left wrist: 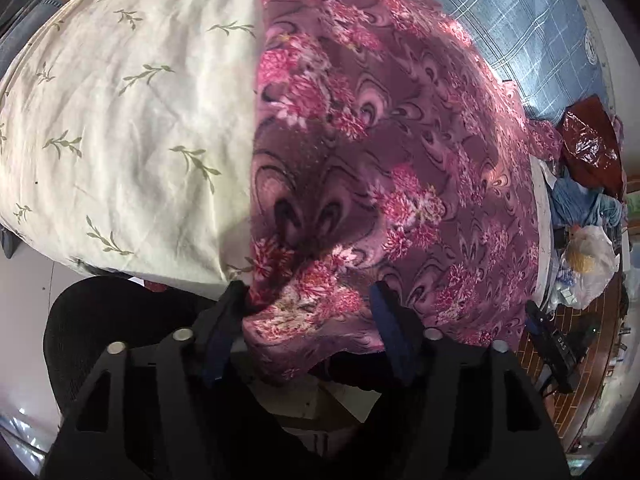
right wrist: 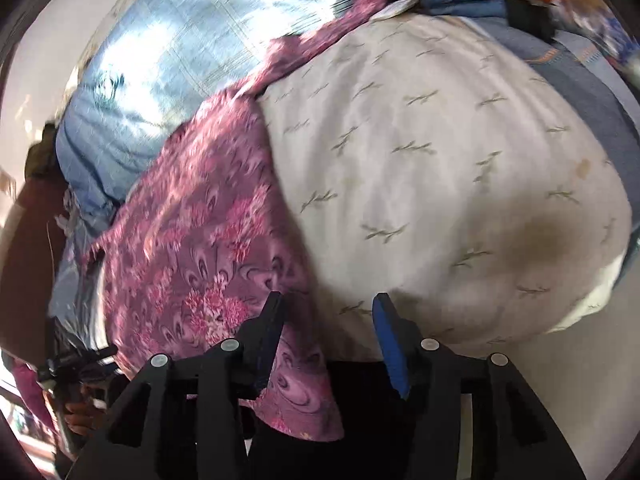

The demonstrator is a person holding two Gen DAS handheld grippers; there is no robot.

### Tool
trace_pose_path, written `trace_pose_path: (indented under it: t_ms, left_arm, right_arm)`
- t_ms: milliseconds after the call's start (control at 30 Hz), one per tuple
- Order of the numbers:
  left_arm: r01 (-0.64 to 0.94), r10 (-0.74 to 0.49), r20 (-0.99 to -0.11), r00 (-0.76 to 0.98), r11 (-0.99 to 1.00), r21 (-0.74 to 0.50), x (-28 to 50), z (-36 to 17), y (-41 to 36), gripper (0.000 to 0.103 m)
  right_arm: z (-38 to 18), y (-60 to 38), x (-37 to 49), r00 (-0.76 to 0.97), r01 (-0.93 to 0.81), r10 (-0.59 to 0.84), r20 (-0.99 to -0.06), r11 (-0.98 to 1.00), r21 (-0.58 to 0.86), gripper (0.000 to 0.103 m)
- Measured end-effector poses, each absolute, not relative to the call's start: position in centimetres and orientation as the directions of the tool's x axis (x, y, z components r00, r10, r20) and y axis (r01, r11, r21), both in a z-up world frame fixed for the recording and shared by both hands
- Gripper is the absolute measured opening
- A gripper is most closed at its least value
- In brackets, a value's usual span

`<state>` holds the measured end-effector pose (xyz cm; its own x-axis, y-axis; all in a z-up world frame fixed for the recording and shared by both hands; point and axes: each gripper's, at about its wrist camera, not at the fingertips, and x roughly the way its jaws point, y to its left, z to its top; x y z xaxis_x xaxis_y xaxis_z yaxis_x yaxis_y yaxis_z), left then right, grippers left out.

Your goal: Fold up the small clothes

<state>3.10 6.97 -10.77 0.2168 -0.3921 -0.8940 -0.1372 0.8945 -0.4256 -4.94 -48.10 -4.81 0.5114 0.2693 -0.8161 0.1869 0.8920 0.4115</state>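
Purple floral cloth lies spread over the bed, its pink flower clusters and peacock-feather swirls covering the right part of the left wrist view. To its left, and lapping over it along a straight edge, lies a cream sheet with green leaf sprigs. A blue checked quilt lies at the far right behind the purple cloth.

The left tongs sit at the cloth's near edge, which hangs bunched off the side of the bed. The jaws stand partly open; a bunched fold of the cloth fills the gap and presses against the left finger, while the right finger lies over the cloth's surface. Whether the pads truly pinch it I cannot tell.

In the right wrist view, which is blurred, the same cloth is on the left and the cream sheet on the right, with the blue quilt at the far left. The right tongs stand partly open at the near edge of the bed, straddling the line where the two fabrics meet. A corner of the purple cloth hangs down by the left finger, and the blue-padded right finger is over the cream sheet, the pads closed on nothing.

Far right in the left wrist view are a red-brown plastic bag and a white plastic bag.
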Motion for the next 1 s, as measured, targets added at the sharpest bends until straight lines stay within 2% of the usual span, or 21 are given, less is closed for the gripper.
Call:
trace_pose_path:
  t_ms: [33, 67, 100, 133, 267, 333, 400, 467, 500, 567, 633, 733, 767, 800, 833, 867, 900, 1000]
  left_arm:
    - [-0.128, -0.349, -0.910, 0.224, 0.915, -0.382, 3.0, -10.7, 6.5, 0.024]
    - [-0.121, -0.335, -0.915, 0.225, 0.922, -0.367, 2.8, -10.6, 6.6, 0.017]
    - [-0.131, -0.359, -0.905, 0.230, 0.910, -0.394, 2.6, -10.3, 7.0, 0.006]
    - [-0.144, -0.403, -0.885, 0.233, 0.886, -0.441, 2.4, -9.9, 7.7, 0.003]
    - [-0.153, -0.491, -0.800, 0.344, 0.812, -0.564, 1.4, -3.8, 10.3, 0.003]
    - [-0.128, -0.479, -0.777, 0.410, 0.813, -0.568, 1.0, -0.1, 11.1, 0.003]
    - [-0.115, -0.442, -0.783, 0.438, 0.836, -0.536, 0.8, 2.5, 11.7, 0.004]
    - [-0.136, -0.404, -0.813, 0.419, 0.858, -0.496, 0.6, 2.6, 12.2, 0.004]
    - [-0.160, -0.375, -0.843, 0.386, 0.873, -0.461, 0.6, 1.7, 12.2, 0.004]
    - [-0.218, -0.292, -0.913, 0.286, 0.908, -0.359, 0.6, -2.2, 11.7, 0.004]
    - [-0.272, -0.264, -0.949, 0.170, 0.913, -0.303, 0.5, -6.4, 12.2, 0.004]
    - [-0.338, -0.354, -0.923, 0.149, 0.859, -0.384, -0.3, -9.2, 13.9, 0.004]
    - [-0.334, -0.366, -0.913, 0.179, 0.851, -0.407, -0.4, -9.0, 14.2, 0.005]
    - [-0.320, -0.375, -0.905, 0.202, 0.848, -0.423, -0.1, -8.7, 14.2, 0.011]
    - [-0.299, -0.384, -0.895, 0.227, 0.847, -0.439, 0.4, -8.3, 14.2, 0.026]
    - [-0.285, -0.386, -0.888, 0.251, 0.847, -0.449, 0.9, -7.9, 13.9, 0.037]
    - [-0.282, -0.381, -0.885, 0.269, 0.847, -0.450, 1.2, -7.6, 13.7, 0.053]
    - [-0.252, -0.397, -0.871, 0.288, 0.846, -0.469, 2.7, -8.1, 12.4, 0.055]
  right_arm:
    - [-5.2, -47.6, -4.9, 0.499, 0.168, 0.254, -0.829, 0.910, 0.380, 0.033]
    - [-5.2, -46.9, -4.8, 0.499, 0.143, 0.230, -0.835, 0.929, 0.341, 0.020]
    - [-5.2, -46.3, -4.7, 0.497, 0.117, 0.236, -0.835, 0.935, 0.334, 0.004]
    - [-4.9, -45.9, -4.3, 0.495, 0.096, 0.258, -0.829, 0.933, 0.348, 0.004]
    - [-0.8, -45.3, -5.0, 0.548, -0.017, 0.471, -0.691, 0.833, 0.553, 0.004]
    - [1.8, -45.4, -6.0, 0.588, -0.073, 0.544, -0.599, 0.773, 0.631, 0.003]
    - [2.7, -45.5, -6.2, 0.604, -0.082, 0.562, -0.564, 0.749, 0.658, 0.003]
    - [1.9, -45.7, -6.3, 0.594, -0.054, 0.549, -0.588, 0.757, 0.651, 0.003]
    - [0.6, -46.0, -6.3, 0.579, -0.015, 0.519, -0.629, 0.778, 0.628, 0.003]
    - [-2.3, -46.7, -6.1, 0.540, 0.055, 0.498, -0.679, 0.784, 0.619, 0.004]
    - [-5.5, -47.6, -6.1, 0.499, 0.143, 0.443, -0.745, 0.806, 0.575, 0.004]
    - [-7.4, -48.8, -6.3, 0.491, 0.190, 0.440, -0.752, 0.788, 0.585, 0.004]
    - [-7.1, -48.8, -6.3, 0.495, 0.176, 0.441, -0.749, 0.793, 0.584, 0.004]
    - [-6.6, -48.4, -6.1, 0.496, 0.152, 0.429, -0.755, 0.813, 0.562, 0.004]
    - [-6.1, -48.1, -5.9, 0.494, 0.139, 0.420, -0.761, 0.826, 0.546, 0.004]
    - [-5.9, -47.8, -5.7, 0.491, 0.124, 0.412, -0.767, 0.839, 0.530, 0.004]
    - [-5.8, -47.6, -5.4, 0.491, 0.117, 0.409, -0.769, 0.844, 0.524, 0.004]
    - [-5.7, -47.4, -5.2, 0.487, 0.125, 0.408, -0.772, 0.843, 0.524, 0.004]
